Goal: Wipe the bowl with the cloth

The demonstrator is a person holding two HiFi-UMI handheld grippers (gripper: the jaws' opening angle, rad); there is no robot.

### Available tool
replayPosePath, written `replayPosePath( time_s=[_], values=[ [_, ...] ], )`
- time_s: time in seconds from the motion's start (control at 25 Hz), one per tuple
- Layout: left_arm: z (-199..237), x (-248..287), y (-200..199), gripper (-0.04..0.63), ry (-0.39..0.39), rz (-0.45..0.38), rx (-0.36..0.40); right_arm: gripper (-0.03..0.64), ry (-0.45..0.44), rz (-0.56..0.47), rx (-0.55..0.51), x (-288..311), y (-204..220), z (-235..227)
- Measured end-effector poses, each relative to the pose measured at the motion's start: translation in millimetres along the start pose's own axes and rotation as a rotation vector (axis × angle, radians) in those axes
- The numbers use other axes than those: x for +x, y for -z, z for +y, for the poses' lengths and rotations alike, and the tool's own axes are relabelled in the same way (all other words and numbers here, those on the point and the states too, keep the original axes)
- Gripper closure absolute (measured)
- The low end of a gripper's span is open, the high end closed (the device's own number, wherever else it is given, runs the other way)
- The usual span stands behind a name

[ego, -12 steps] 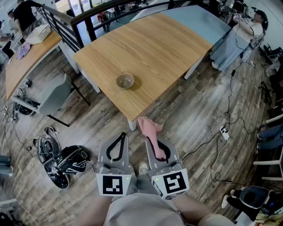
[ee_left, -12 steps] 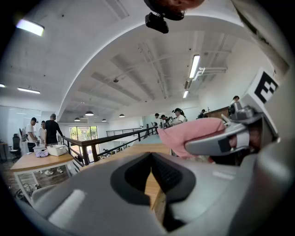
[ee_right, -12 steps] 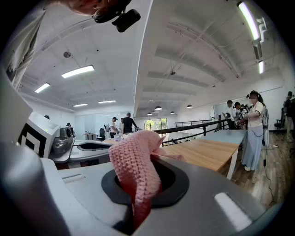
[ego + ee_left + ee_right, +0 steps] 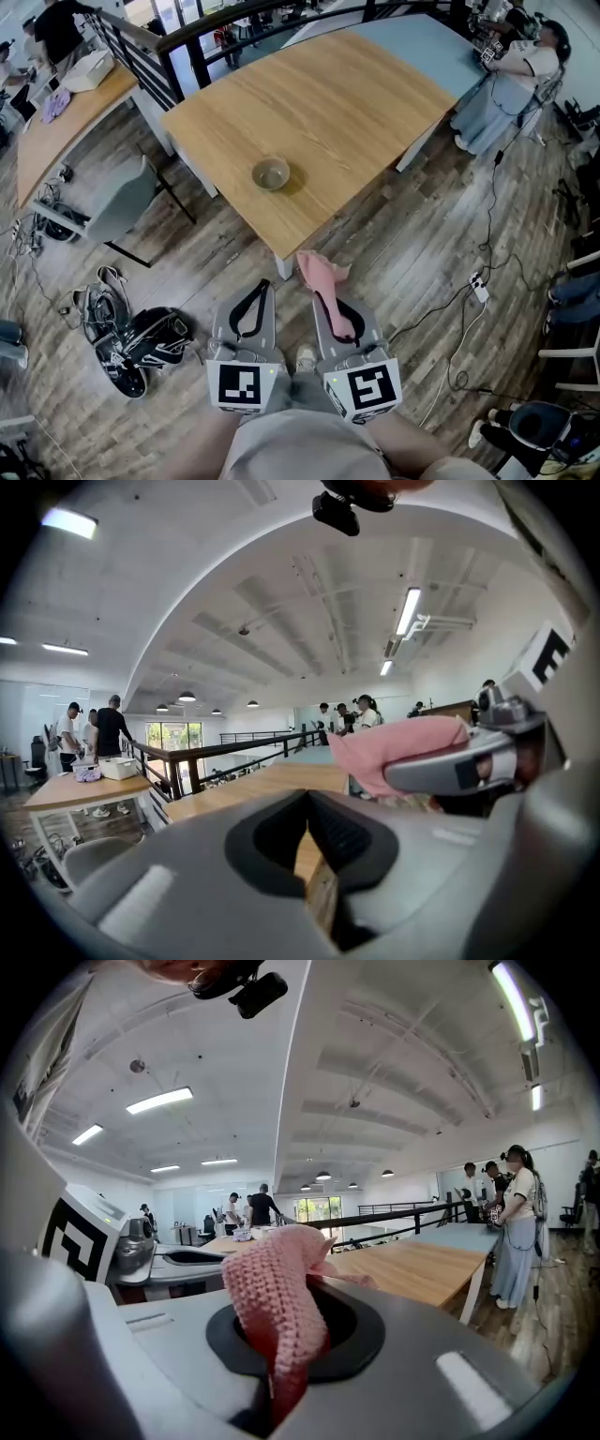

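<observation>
Left tool point(image 4: 262, 285): jaws pressed together with nothing between them; held low in front of the person's body, over the wooden floor point(image 4: 394, 234), short of the tabletop's near corner.
Right tool point(image 4: 324, 298): jaws clamped on the cloth; it sits just beside the left tool, and both point toward the tabletop.
Cloth point(image 4: 322, 272): pink and knitted. Its lower part is pinched between the right tool's jaws, and the rest bunches up over the jaw tips and sticks out forward. It is not touching the tabletop.
Bowl point(image 4: 271, 173): small, round and upright on the tabletop, close to the near edge. It is well apart from both tools and from the cloth. It looks empty, though it is too small in the head view to be sure.
Tabletop point(image 4: 328, 103): light wood; only the bowl stands on it. A pale blue surface adjoins its far side.
Chair point(image 4: 117, 202): grey, on the floor to the left of the tabletop.
Bags point(image 4: 141, 342): dark, lying in a heap on the floor to the left of the left tool.
Person point(image 4: 525, 66): standing at the far right, beyond the blue surface.
</observation>
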State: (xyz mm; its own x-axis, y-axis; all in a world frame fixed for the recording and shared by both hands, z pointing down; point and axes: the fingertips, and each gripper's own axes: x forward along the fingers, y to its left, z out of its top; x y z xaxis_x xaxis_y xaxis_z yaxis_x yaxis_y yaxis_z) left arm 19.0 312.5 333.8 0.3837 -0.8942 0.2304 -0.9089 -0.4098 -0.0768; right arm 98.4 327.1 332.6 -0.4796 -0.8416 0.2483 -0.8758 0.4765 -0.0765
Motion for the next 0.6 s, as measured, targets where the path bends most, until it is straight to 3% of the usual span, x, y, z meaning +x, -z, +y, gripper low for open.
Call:
replayPosePath(
  time_s=[0.6],
  values=[
    [-18, 10, -3, 0.594, -0.049, 0.003, 0.029, 0.591, -0.051, 0.000, 0.013, 2, 6, -19]
  ],
)
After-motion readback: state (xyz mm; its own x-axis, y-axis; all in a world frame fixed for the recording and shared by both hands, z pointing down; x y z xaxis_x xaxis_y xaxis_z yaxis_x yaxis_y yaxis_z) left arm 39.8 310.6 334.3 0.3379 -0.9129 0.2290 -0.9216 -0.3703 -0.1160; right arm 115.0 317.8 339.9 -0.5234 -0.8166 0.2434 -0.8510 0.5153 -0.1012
